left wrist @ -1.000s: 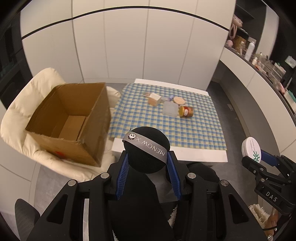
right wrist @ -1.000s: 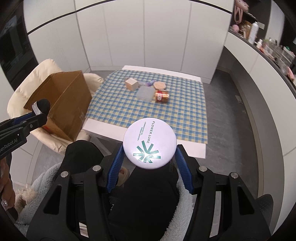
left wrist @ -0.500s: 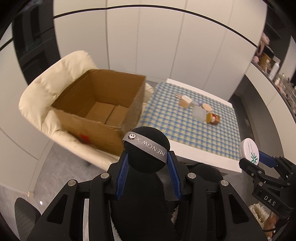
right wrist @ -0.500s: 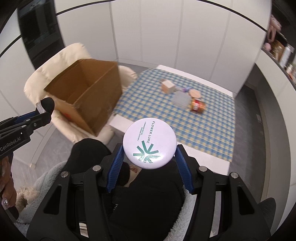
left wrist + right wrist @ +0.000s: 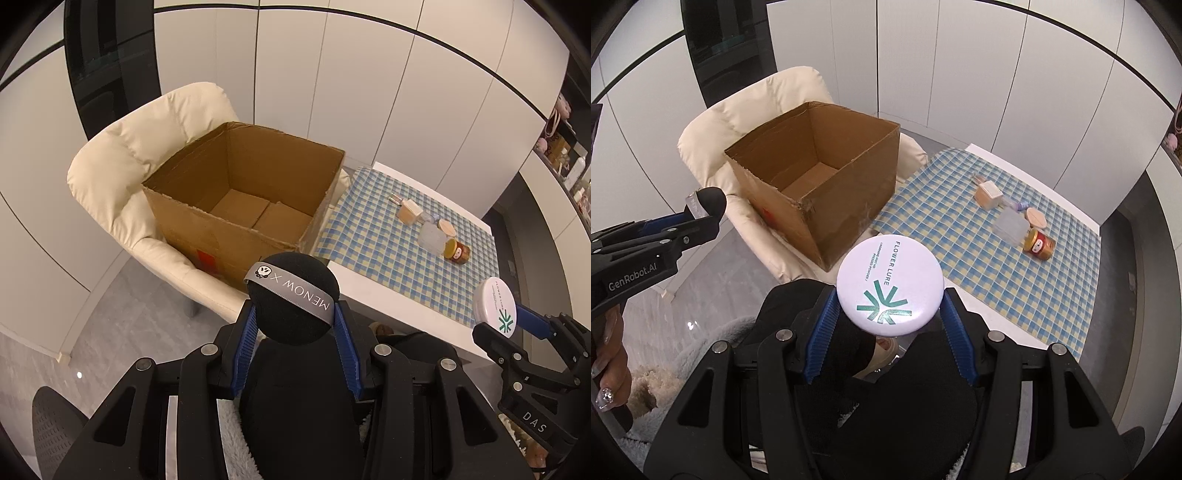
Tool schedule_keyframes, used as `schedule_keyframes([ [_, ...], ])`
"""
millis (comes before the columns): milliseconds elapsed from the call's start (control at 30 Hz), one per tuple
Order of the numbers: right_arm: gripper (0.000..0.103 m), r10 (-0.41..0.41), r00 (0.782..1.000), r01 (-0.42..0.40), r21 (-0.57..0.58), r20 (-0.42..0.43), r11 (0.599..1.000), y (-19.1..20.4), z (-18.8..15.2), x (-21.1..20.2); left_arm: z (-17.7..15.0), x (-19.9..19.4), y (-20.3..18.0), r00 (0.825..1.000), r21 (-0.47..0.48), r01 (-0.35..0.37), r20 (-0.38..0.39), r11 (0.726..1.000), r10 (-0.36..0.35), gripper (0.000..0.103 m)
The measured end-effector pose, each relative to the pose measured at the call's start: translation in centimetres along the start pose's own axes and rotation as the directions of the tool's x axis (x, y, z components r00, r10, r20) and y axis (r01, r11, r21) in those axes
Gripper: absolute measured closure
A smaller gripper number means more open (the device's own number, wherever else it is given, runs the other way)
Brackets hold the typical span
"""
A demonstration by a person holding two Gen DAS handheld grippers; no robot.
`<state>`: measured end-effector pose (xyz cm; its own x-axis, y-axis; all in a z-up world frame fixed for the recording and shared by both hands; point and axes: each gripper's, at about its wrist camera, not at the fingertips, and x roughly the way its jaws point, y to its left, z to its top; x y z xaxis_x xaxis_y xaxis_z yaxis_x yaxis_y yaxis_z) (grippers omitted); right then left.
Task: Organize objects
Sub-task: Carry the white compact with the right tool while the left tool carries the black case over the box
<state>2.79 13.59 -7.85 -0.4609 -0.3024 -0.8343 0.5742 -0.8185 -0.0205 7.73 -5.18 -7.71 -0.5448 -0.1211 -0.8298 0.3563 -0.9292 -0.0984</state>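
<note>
Left gripper clamped a black sponge; right gripper clamped a white compact. Both hung short of the open cardboard box on the armchair.

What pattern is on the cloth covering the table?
The cloth is a blue, white and pale yellow check, clearest in the right wrist view.

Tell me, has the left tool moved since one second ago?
Yes. The left tool swung from facing the checkered table toward the cardboard box.
</note>
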Motion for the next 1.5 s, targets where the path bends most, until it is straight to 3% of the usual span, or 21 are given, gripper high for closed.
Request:
schedule_keyframes([
  [433, 0.044, -0.009, 1.0, 0.009, -0.017, -0.018, 1.0, 0.3, 0.9, 1.6, 0.6, 1.7, 1.1, 1.0, -0.027, -0.008, -0.02, 1.0, 0.007, 0.062],
  [767, 0.044, 0.039, 0.998, -0.04, -0.019, -0.044, 0.999, 0.7, 2.7, 3.8, 1.6, 3.7, 2.3, 0.999, -0.052, -0.019, -0.046, 0.998, 0.017, 0.062],
  [1500, 0.044, 0.088, 0.995, -0.094, -0.164, -0.044, 0.982, 7.3, 12.7, 12.1, 8.9, 9.0, 7.1, 0.998, -0.155, -0.067, -0.019, 0.986, 0.065, 0.062],
])
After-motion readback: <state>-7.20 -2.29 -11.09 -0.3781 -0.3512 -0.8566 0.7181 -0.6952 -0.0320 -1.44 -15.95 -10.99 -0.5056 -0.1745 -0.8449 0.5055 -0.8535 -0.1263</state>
